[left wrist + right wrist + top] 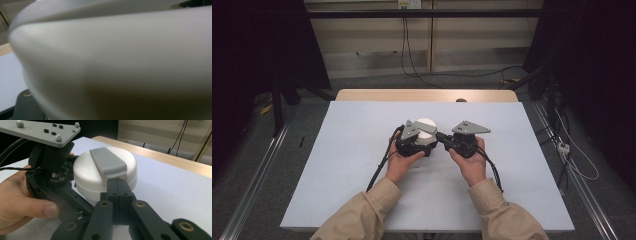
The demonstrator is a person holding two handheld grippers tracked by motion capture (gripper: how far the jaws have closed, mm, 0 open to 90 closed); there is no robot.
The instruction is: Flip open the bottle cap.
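A round white container (426,124) with a grey latch (107,162) across its lid sits mid-table. My left gripper (424,142) clasps it from the left, shut on its body. In the left gripper view the container's white wall (112,62) looms blurred and very close, with a dark jaw at the bottom left. My right gripper (440,135) reaches in from the right. Its jaws are shut together (117,182), and their tips touch the lower end of the latch at the lid's edge. Whether they pinch the latch I cannot tell. A hand holds each gripper.
The table is covered by a white sheet (362,175), with a wooden strip (412,95) along the far edge and a small brown thing (460,100) on it. Cables (412,65) run over the floor behind. Dark stands flank the table.
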